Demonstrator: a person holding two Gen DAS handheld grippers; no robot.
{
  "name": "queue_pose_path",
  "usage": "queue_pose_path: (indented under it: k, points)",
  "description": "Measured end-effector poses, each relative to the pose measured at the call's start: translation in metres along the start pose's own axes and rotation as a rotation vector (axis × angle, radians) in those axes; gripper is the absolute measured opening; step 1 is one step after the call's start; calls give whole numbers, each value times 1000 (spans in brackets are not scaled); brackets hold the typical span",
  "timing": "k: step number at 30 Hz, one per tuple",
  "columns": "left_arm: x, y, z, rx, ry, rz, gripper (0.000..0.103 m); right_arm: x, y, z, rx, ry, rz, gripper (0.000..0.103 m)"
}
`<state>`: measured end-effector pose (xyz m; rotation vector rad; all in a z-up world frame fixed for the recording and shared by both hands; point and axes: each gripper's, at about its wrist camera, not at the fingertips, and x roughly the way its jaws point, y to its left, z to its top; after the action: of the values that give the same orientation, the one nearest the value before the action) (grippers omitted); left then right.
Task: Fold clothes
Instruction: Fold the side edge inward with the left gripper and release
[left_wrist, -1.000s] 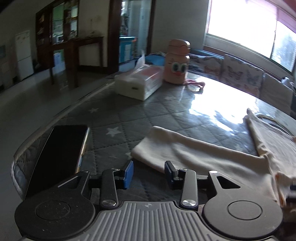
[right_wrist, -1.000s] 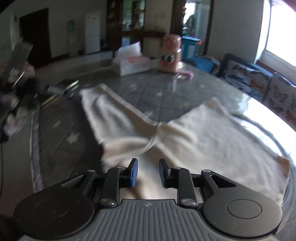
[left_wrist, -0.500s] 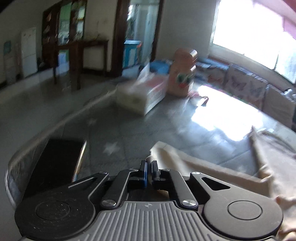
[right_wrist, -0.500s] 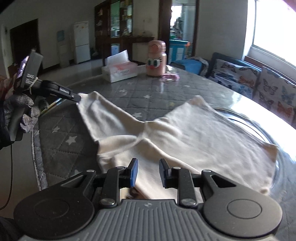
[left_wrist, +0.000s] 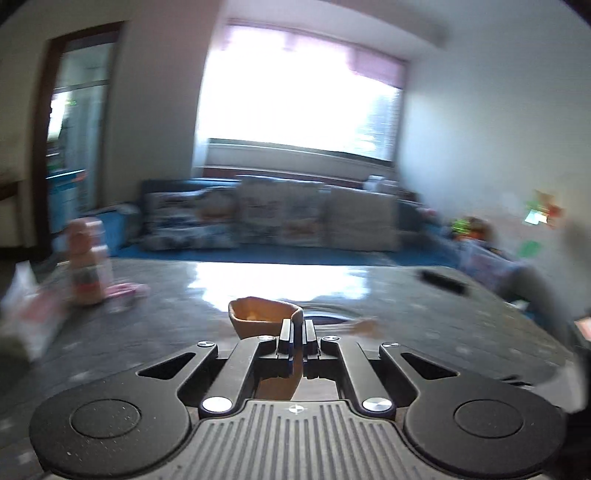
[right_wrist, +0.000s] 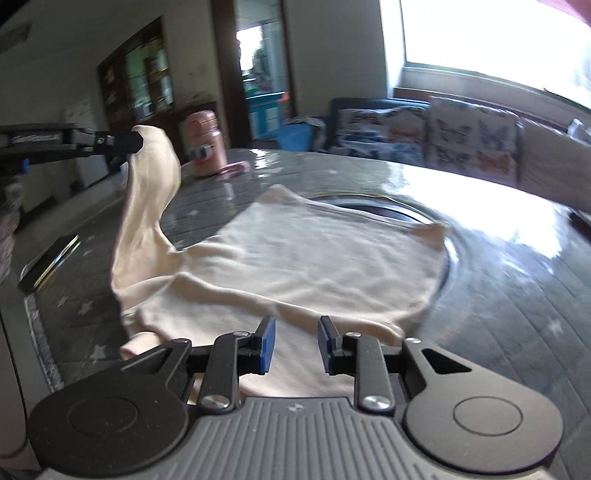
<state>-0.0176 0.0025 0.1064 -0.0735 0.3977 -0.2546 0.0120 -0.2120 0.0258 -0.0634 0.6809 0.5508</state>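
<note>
Cream shirt sleeve hangs pinched in raised left hand-held gripper.

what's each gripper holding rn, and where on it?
Left gripper: shut on the cream garment at its sleeve end, lifted. Right gripper: open, holds nothing.

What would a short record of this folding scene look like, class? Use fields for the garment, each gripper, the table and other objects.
garment: cream long-sleeved top, body flat on the table, one sleeve lifted
left gripper: shut on the sleeve's cuff, raised above the table
right gripper: open, low over the near edge of the top, holding nothing
table: grey quilted cover with stars, glossy and glaring
other objects: pink cartoon-face bottle; dark phone near the table's edge; butterfly-print sofa cushions
</note>
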Motion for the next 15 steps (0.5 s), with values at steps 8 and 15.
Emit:
queue_pose_path:
  k: [8,15]
  points:
    - [53,-57,-40,119,179,-194,7,-13,-31,-13,108,-14,-47,25]
    - [48,-36,-67,147,235,-158,30,-14,-37,-14,140,-15,-51,25]
